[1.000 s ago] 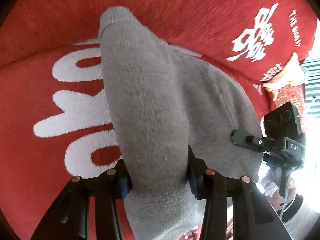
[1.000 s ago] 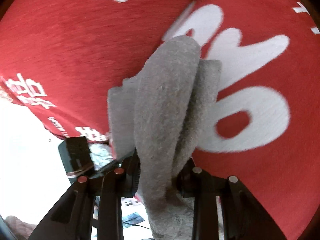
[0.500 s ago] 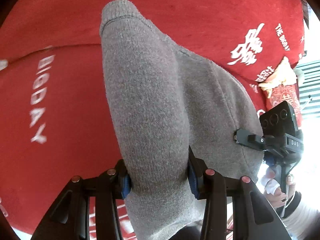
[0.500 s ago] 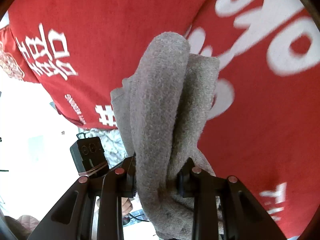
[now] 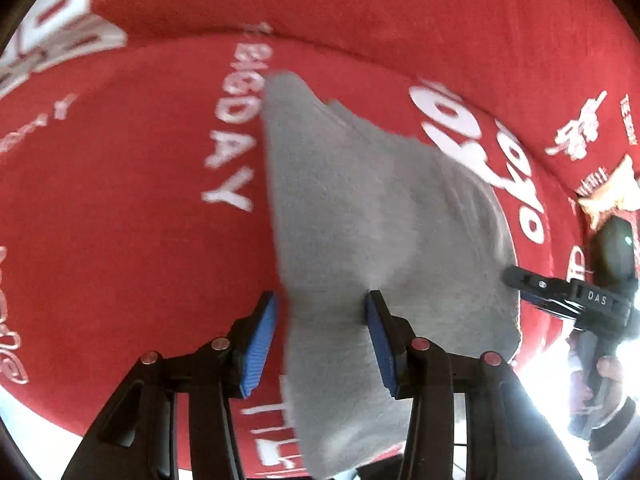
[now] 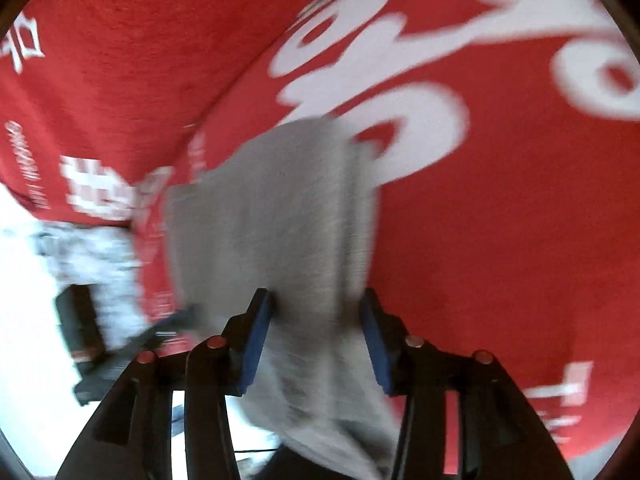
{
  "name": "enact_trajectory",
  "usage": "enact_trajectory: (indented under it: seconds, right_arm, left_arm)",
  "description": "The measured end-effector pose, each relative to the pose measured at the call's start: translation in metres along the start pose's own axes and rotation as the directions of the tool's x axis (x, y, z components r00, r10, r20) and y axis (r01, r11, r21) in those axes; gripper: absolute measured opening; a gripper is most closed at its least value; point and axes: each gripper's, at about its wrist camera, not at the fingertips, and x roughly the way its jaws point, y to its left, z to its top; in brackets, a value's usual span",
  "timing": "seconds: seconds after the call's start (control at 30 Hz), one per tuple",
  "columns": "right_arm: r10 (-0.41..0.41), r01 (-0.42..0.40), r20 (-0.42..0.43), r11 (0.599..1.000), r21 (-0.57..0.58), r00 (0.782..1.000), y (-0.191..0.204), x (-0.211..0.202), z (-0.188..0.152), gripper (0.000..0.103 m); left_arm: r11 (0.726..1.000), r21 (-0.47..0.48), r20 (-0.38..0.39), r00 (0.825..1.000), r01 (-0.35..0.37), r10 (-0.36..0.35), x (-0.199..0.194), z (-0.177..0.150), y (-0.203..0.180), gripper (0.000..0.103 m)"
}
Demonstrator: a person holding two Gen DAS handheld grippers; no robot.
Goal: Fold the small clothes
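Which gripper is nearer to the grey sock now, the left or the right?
Neither clearly: the left gripper and the right gripper each stand open with the grey sock between the blue pads, at opposite ends of it.

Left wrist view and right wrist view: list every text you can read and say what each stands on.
"BIGDAY": white letters on the red cloth, left of the grey garment.
"DAS": small white letters on the right tool, seen in the left wrist view.
Large white looping letters, white characters and small side print on the red cloth: too blurred or cut off to read.
Grey garment: no text.
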Motion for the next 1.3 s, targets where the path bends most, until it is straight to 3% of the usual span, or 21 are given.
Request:
enact_trajectory:
  seconds: [0.03,0.13,0.17,0.2,0.37,0.47,0.53,0.6,0.7,0.9,1.13,1.3]
  right_arm:
    - [-0.042,0.042,0.019,0.999,-0.006,0.999,-0.003,-0.008,-0.001,0.049]
    - [-0.082,0.083,0.067,0.997,-0.008,0.994,-0.008,-0.031,-0.009,0.020]
    - [-0.076,0.077,0.079,0.997,-0.018,0.994,-0.007,-0.036,-0.013,0.017]
    - [-0.065,0.068,0.094,0.997,-0.036,0.993,-0.005,-0.041,-0.017,0.016]
    - [-0.020,0.036,0.097,0.987,-0.157,0.995,0.032,-0.041,-0.040,0.015]
    - [-0.069,0.081,0.068,0.977,-0.195,0.995,0.046,-0.018,-0.050,0.015]
    - [-0.148,0.156,0.056,0.966,-0.207,0.987,0.043,0.001,-0.052,0.014]
    - [-0.202,0.205,0.033,0.959,-0.194,0.979,0.030,0.019,-0.051,0.011]
    - [-0.168,0.175,0.053,0.969,-0.172,0.984,0.022,0.021,-0.047,0.011]
    - [-0.212,0.219,0.055,0.960,-0.173,0.976,0.025,0.012,-0.054,0.011]
    - [-0.159,0.160,0.027,0.986,-0.043,0.987,0.008,-0.001,-0.060,0.013]
    - [-0.163,0.165,0.039,0.985,-0.047,0.986,0.012,-0.014,-0.065,0.013]
  left_arm:
    - [0.999,0.000,0.018,0.999,-0.032,0.032,-0.006,-0.001,0.003,0.047]
    - [0.997,0.009,0.049,0.996,-0.079,0.079,-0.017,-0.005,0.003,0.046]
    - [0.998,0.016,0.061,0.996,-0.069,0.068,-0.021,-0.006,0.000,0.036]
    - [0.998,0.030,0.064,0.996,-0.057,0.055,-0.023,-0.006,-0.007,0.033]
    - [0.994,0.095,0.055,0.998,-0.048,0.043,-0.012,-0.009,-0.043,0.032]
    - [0.985,0.117,0.033,0.992,-0.127,0.125,0.016,-0.015,-0.049,0.032]
    - [0.982,0.108,0.039,0.987,-0.158,0.154,0.025,-0.017,-0.048,0.033]
    - [0.985,0.097,0.049,0.989,-0.141,0.137,0.025,-0.017,-0.046,0.033]
    - [0.983,0.112,0.050,0.989,-0.147,0.143,0.025,-0.016,-0.046,0.033]
    - [0.985,0.078,0.015,0.988,-0.153,0.152,0.018,-0.018,-0.045,0.033]
    - [0.984,0.064,-0.010,0.985,-0.169,0.170,0.012,-0.025,-0.047,0.033]
    - [0.980,0.071,-0.020,0.982,-0.185,0.187,0.009,-0.027,-0.049,0.033]
